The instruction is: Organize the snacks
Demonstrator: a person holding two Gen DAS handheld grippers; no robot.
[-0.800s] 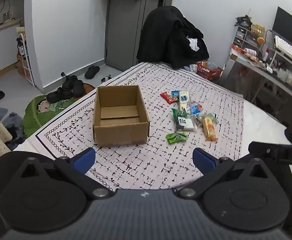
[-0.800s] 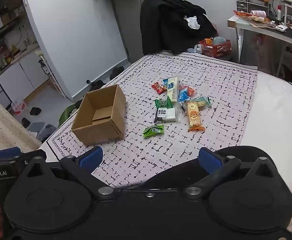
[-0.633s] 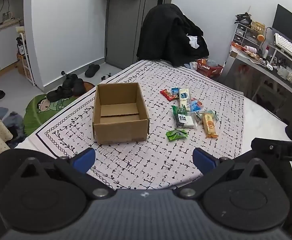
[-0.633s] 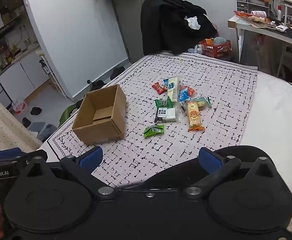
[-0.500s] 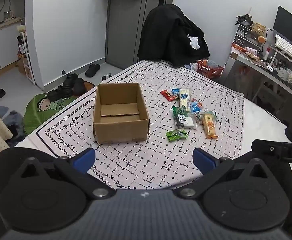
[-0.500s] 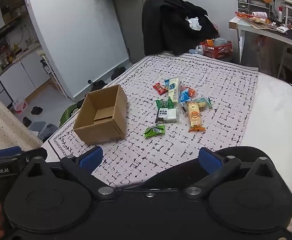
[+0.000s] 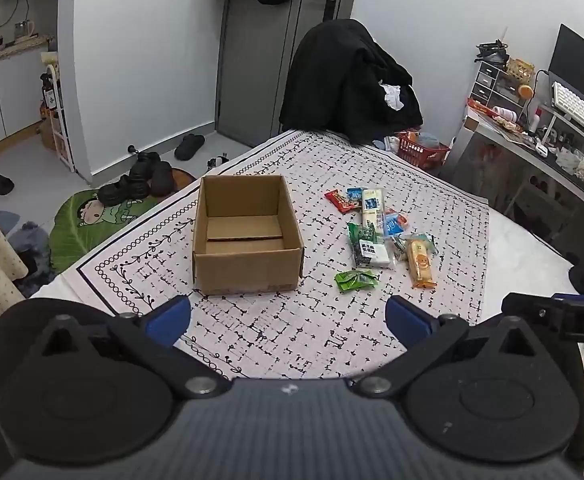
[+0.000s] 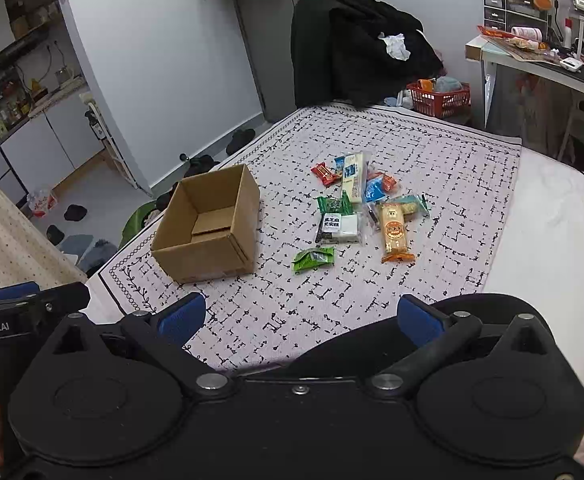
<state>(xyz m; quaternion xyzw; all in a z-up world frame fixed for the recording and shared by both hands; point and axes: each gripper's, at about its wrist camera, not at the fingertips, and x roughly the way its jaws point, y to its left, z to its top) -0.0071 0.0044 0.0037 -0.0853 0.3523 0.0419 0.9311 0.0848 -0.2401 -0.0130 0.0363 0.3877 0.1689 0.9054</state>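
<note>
While both claws hover above the near edge of the patterned cloth (image 7: 432, 184), the left gripper (image 7: 287, 316) and right gripper (image 8: 302, 316) stand wide, holding nothing. The open cardboard box (image 7: 243, 236) sits toward the cloth's left edge, empty. The snack packets (image 7: 380, 232) lie heaped just right of it, a green packet (image 7: 356, 280) nearest. Nothing blocks either. A black coat (image 7: 348, 84) drapes beyond the far edge.

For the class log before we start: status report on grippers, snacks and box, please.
Left gripper and right gripper open, empty. Snacks loose on the cloth beside the empty cardboard box. Nothing in the way.
</note>
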